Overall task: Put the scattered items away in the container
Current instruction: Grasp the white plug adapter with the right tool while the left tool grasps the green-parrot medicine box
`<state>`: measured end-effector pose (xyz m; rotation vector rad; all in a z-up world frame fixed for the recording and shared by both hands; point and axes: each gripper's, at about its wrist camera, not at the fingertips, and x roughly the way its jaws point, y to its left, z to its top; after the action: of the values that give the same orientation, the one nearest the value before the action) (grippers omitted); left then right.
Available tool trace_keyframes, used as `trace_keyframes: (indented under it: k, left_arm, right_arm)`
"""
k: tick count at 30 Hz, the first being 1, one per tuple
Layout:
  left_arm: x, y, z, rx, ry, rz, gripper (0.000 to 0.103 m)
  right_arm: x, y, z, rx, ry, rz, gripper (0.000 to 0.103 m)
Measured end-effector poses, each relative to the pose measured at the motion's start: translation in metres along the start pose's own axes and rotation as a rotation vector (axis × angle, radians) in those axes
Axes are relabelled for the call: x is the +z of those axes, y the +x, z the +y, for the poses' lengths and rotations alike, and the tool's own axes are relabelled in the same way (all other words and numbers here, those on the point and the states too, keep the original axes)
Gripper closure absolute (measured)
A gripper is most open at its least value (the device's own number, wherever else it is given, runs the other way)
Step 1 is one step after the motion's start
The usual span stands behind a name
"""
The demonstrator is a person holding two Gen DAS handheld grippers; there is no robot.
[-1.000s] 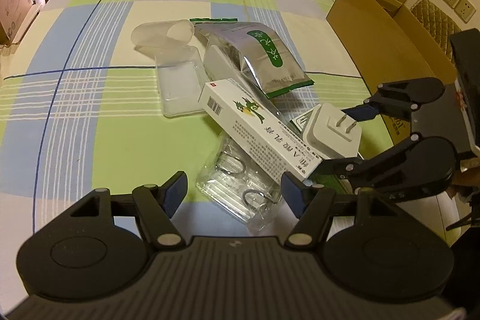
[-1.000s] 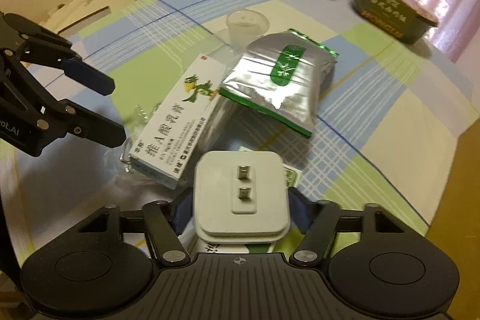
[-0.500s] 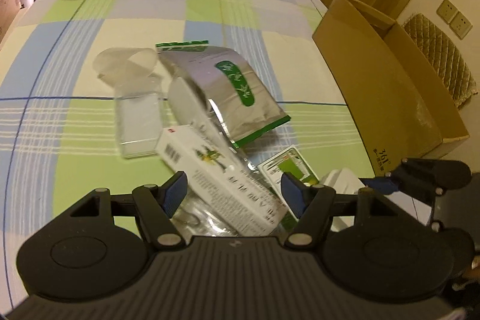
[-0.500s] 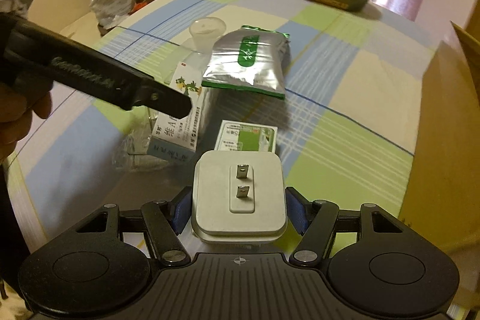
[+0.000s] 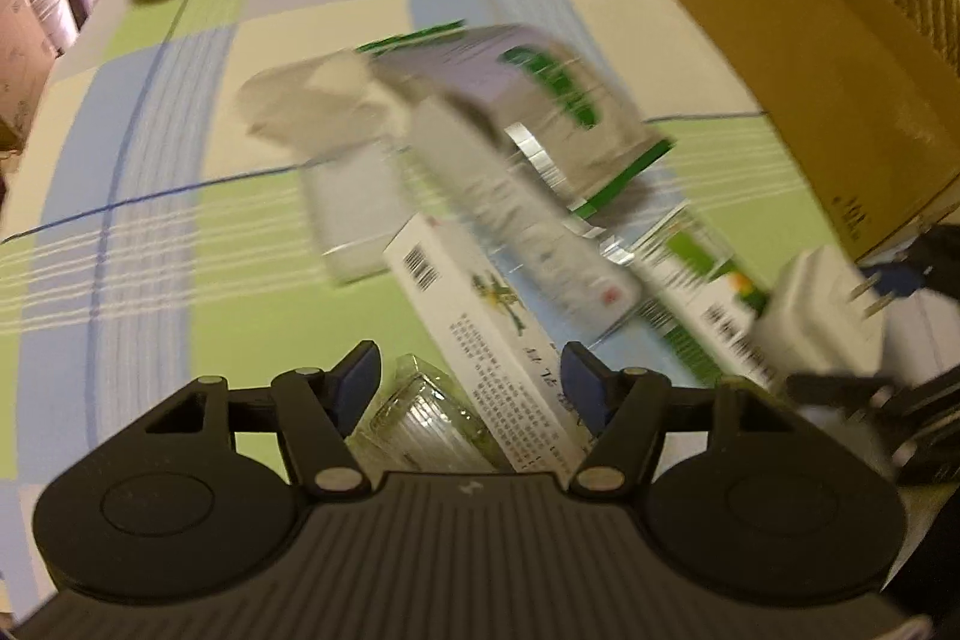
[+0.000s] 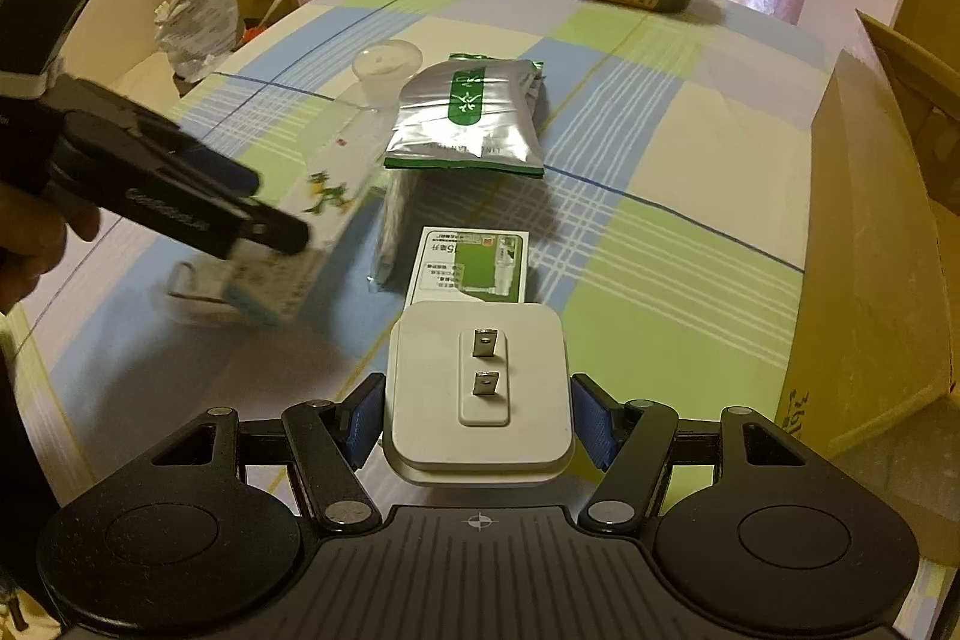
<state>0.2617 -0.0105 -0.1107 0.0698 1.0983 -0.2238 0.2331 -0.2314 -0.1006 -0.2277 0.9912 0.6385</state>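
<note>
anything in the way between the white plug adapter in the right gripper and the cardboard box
Nothing visible. The right gripper holds the white plug adapter above bare tablecloth, and the cardboard box stands open to its right; the scattered packets all lie ahead or left.

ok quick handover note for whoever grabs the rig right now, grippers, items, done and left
Right gripper: shut on the white plug, lifted above the table, cardboard box to its right.
Left gripper: jaws open around the long white carton and a clear packet, not closed.
On the cloth: foil pouch, green leaflet box, clear cup.
Done: the plug is picked up; whether anything is in the box cannot be told.
Left: drop the plug in the box, then the rest.
</note>
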Motion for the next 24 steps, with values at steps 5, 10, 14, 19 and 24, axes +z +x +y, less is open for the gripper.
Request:
trace_keyframes:
  k: [5,10,14,19,24]
  left_arm:
    - [-0.016,-0.006,0.016,0.034,-0.002,0.01,0.041]
    - [-0.02,-0.015,0.023,0.0,-0.036,-0.038,0.045]
    - [-0.008,-0.008,0.014,-0.006,-0.005,-0.022,0.045]
    - [0.0,0.016,-0.006,0.003,0.112,0.036,0.049]
    - [-0.005,0.021,-0.032,-0.057,0.244,0.048,0.059]
  right_arm:
    - [-0.001,0.0,0.003,0.004,0.006,-0.006,0.036]
    - [-0.002,-0.002,0.008,0.003,0.016,-0.017,0.036]
    - [-0.002,-0.004,0.012,0.002,0.025,-0.031,0.036]
    - [-0.003,-0.006,0.013,-0.002,0.038,-0.044,0.036]
    - [-0.007,-0.01,0.007,-0.012,0.068,-0.055,0.036]
